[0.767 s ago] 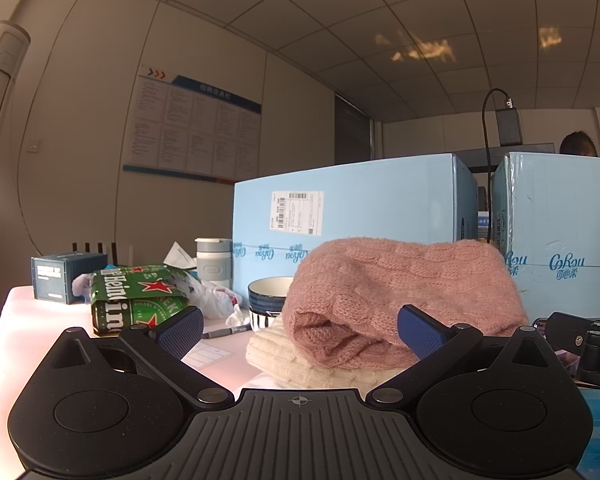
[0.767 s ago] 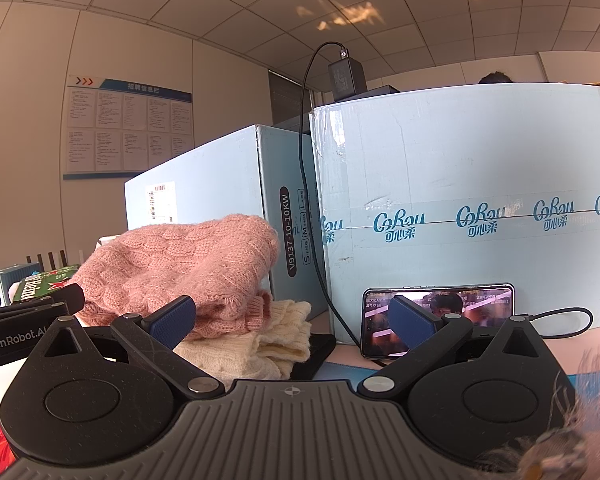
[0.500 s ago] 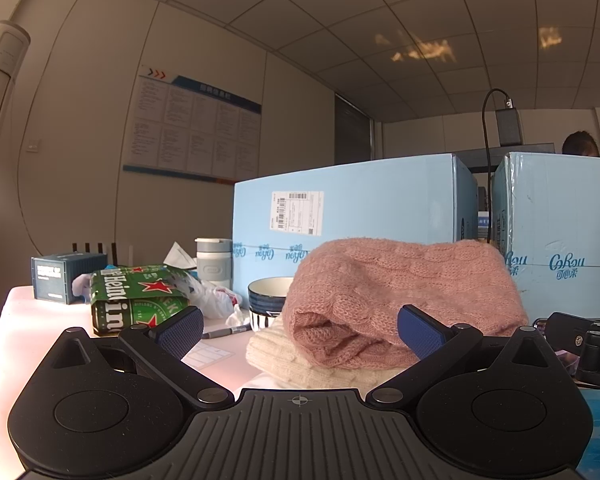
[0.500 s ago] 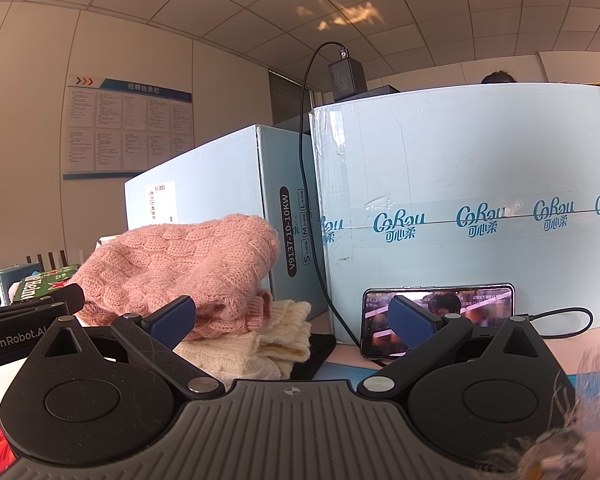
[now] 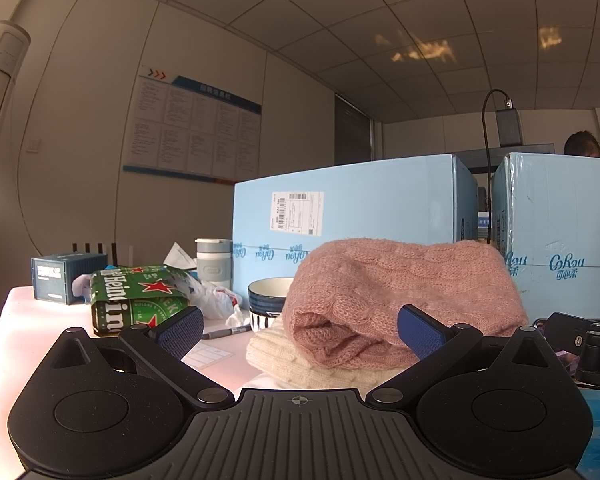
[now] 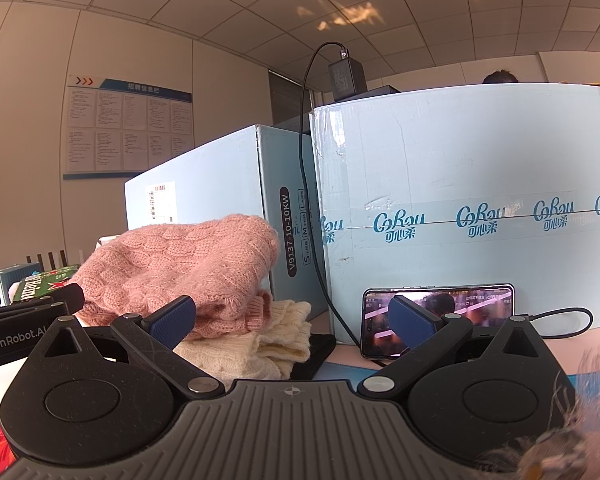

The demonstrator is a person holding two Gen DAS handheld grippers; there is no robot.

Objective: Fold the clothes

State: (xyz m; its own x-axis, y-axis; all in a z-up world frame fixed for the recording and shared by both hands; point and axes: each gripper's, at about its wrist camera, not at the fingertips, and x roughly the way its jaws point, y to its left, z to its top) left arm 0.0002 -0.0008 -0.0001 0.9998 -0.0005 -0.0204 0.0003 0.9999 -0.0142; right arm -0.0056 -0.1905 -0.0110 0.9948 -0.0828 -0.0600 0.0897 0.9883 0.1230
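The folded pink sweater (image 5: 404, 300) lies on top of a folded cream sweater (image 5: 312, 364) on the bench (image 5: 32, 328), before two blue cartons. Left gripper (image 5: 300, 330) and right gripper (image 6: 294, 320): jaws fully spread, level, holding nothing.

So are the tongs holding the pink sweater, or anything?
No, nothing is held. The left tongs and right tongs are both wide open with empty air between them. The pink sweater just lies on the cream sweater.
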